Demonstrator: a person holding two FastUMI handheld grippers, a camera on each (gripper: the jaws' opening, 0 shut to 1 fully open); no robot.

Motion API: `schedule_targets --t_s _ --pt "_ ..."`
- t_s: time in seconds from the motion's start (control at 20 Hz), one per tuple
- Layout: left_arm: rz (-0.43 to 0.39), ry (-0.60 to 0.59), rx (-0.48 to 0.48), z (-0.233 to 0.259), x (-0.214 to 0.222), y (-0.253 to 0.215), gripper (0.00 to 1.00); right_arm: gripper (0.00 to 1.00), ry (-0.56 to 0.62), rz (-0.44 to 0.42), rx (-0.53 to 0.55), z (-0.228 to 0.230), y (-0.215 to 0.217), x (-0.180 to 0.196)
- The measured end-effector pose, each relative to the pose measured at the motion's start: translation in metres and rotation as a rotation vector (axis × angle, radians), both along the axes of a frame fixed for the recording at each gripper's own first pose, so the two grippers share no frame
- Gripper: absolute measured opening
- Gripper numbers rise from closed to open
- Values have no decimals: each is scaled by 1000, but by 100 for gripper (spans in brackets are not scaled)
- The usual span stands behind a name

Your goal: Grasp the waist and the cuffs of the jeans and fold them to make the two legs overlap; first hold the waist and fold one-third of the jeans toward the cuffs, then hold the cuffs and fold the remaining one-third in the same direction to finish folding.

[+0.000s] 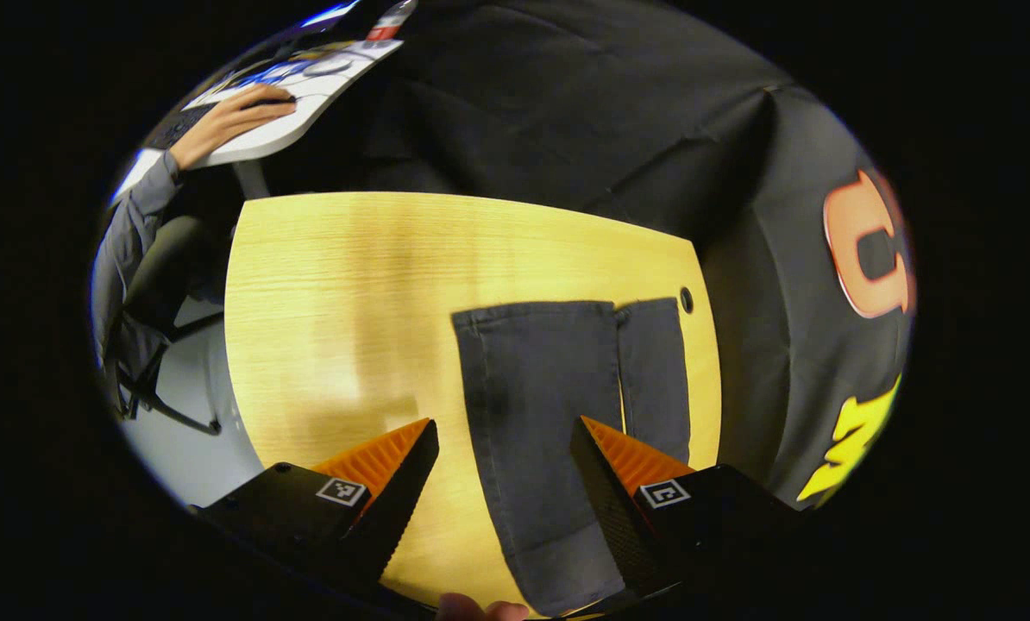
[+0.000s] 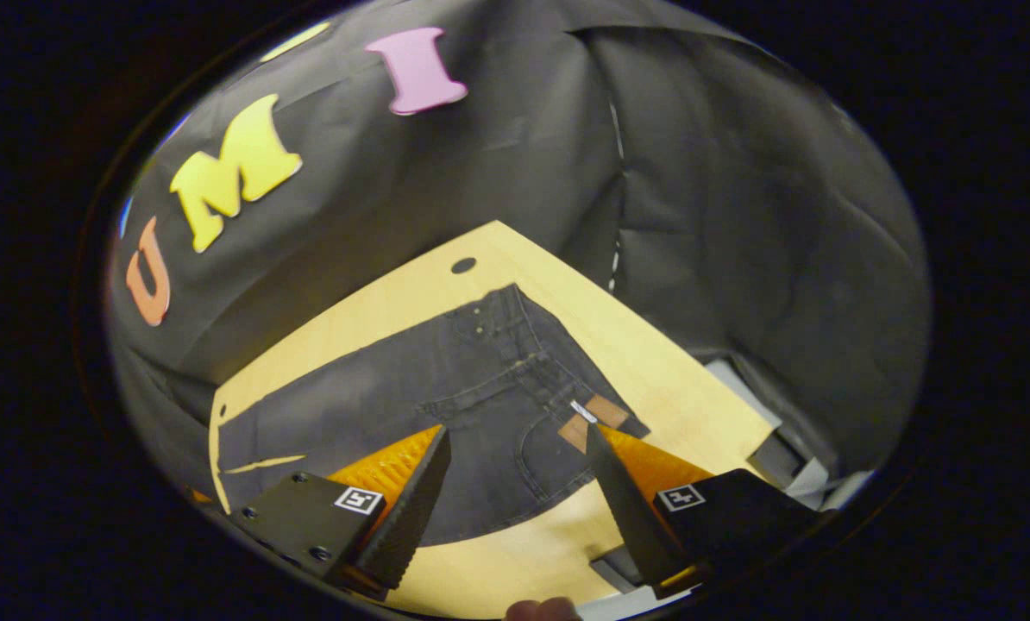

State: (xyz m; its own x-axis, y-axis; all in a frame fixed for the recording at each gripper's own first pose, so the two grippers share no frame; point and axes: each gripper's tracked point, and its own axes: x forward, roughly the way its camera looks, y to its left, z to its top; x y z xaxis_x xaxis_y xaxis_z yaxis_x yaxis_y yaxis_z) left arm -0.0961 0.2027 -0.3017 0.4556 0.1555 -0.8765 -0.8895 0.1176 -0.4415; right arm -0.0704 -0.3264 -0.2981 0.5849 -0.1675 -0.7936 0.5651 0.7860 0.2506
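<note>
Dark denim jeans (image 2: 446, 405) lie spread flat, legs side by side, on the wooden bench (image 1: 342, 293), with left gripper (image 1: 502, 466) above the cuffs (image 1: 567, 315) and right gripper (image 2: 519, 470) above the waist (image 2: 597, 412), fingers of both parted and empty: leg-overlap fold unstarted, so each must descend and pinch.

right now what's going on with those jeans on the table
A person holds two grippers above dark jeans lying flat and unfolded on a wooden table. The left gripper hangs open over the leg cuffs; the right gripper hangs open over the waist. Neither grips fabric; no fold is made yet.
</note>
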Motion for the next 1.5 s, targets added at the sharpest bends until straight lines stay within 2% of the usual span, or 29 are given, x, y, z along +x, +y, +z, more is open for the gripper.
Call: schedule_targets --t_s 0.15,0.3,0.55,0.7,0.9,1.0,1.05,1.15,1.2,1.25,1.35,1.4,1.45,1.5 --pt "62 -15 -79 3 6 2 99 99 75 -108 120 -21 -8 -10" --pt "59 4 -104 9 4 12 99 98 106 -187 181 -30 -18 -15" --pt "24 75 -148 4 3 25 99 98 115 -209 193 -36 -20 -7" --pt "9 87 -175 2 17 27 98 98 126 -223 197 -39 -23 -8" --pt "-78 112 -189 -1 31 21 98 98 141 -248 212 -49 -34 -6" --pt "-75 124 -194 -5 31 20 94 98 155 -265 236 -57 -40 -7" --pt "-58 82 -225 -8 38 14 87 98 162 -289 249 -63 -44 -7" --pt "12 68 -262 -6 35 11 49 98 163 -344 285 -70 -51 -9" --pt "34 71 -276 -11 32 10 50 98 162 -362 293 -73 -55 -11" --pt "48 62 -286 -12 33 10 31 98 159 -372 307 -78 -56 -10" --pt "47 52 -305 -9 35 6 18 98 166 -407 339 -91 -59 -9" --pt "45 46 -307 -9 36 8 22 98 128 -421 346 -88 -64 -1" --pt "37 44 -307 -9 36 6 12 95 119 -408 349 -88 -68 3" --pt "32 43 -307 -9 36 5 11 96 115 -386 349 -90 -70 8"
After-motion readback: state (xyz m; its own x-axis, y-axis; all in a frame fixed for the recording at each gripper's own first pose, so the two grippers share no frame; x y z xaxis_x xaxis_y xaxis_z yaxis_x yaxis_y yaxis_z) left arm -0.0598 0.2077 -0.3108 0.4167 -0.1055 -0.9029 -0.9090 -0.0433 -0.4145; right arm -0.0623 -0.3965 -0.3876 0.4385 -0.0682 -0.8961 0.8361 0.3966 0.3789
